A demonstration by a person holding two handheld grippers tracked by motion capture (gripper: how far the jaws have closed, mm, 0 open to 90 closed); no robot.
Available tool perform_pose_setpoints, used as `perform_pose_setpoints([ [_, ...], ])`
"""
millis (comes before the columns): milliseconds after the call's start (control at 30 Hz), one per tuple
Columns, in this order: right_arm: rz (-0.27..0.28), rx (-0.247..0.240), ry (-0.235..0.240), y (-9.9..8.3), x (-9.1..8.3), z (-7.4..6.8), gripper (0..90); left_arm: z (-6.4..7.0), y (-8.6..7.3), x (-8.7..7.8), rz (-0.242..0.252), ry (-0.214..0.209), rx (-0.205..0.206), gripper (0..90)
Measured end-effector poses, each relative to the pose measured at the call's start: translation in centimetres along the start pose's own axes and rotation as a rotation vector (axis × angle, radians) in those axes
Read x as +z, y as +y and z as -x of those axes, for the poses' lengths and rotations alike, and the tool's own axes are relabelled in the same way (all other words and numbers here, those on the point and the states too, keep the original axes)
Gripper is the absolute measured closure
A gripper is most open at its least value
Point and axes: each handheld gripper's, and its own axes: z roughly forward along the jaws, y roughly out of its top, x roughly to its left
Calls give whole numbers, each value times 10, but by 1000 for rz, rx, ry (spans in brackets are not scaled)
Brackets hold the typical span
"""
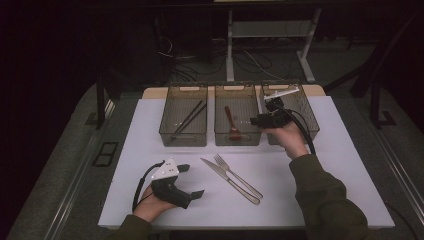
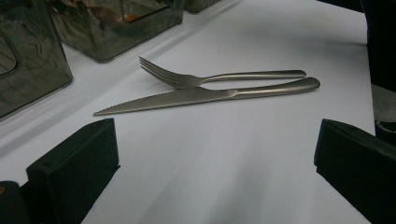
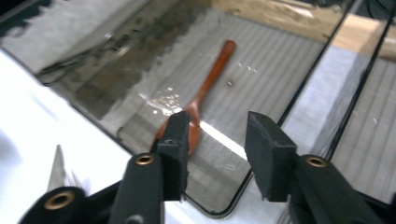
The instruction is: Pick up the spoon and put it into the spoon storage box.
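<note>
A steel fork point(image 2: 219, 77) and a serrated knife point(image 2: 205, 96) lie side by side on the white mat point(image 1: 150, 130), the fork point(image 1: 239, 176) just right of the knife point(image 1: 227, 179). My left gripper point(image 1: 192, 181) rests near the mat's front left, open and empty, its jaws wide apart facing the cutlery point(image 2: 215, 140). My right gripper point(image 1: 256, 120) hovers over the near right corner of the middle bin point(image 1: 237, 115). It is open with nothing between its jaws point(image 3: 219, 140). A wooden spoon point(image 3: 210, 79) lies in that bin below it.
Three clear bins stand in a row at the back of the mat. The left bin point(image 1: 172, 120) holds dark chopsticks point(image 1: 189, 118); the right bin point(image 1: 306, 107) stands behind my right hand. A knife tip point(image 3: 58, 163) shows beside the right gripper's left jaw.
</note>
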Motion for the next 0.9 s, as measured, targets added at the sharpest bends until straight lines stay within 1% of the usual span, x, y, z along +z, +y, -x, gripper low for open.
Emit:
perform_pose_setpoints([
  [33,14,-10,10,-1,-3,0,554,0,0,0,-1,1,1,0],
  [67,22,-22,10,-2,-6,1,528,0,0,0,-2,2,1,0],
  [100,34,-24,22,-2,-9,2,511,0,0,0,-3,3,1,0],
  [167,57,-50,46,-5,-15,2,487,0,0,0,-3,5,2,0],
  [200,65,-69,52,-6,-18,2,473,0,0,0,-3,6,2,0],
  [300,82,-105,71,-11,-27,3,458,0,0,0,-3,8,1,0],
  [433,97,-119,87,-19,-38,5,450,0,0,-1,-5,11,-1,0],
  [533,108,-129,114,-26,-46,4,440,0,-1,-2,-5,14,-2,0],
  [600,114,-140,121,-32,-50,2,438,1,0,-2,-2,17,-5,0],
  [800,115,-158,170,-49,-59,-6,430,0,-1,-4,0,24,-8,0],
  [900,102,-170,182,-55,-62,-10,424,0,-1,-4,-1,24,-12,0],
])
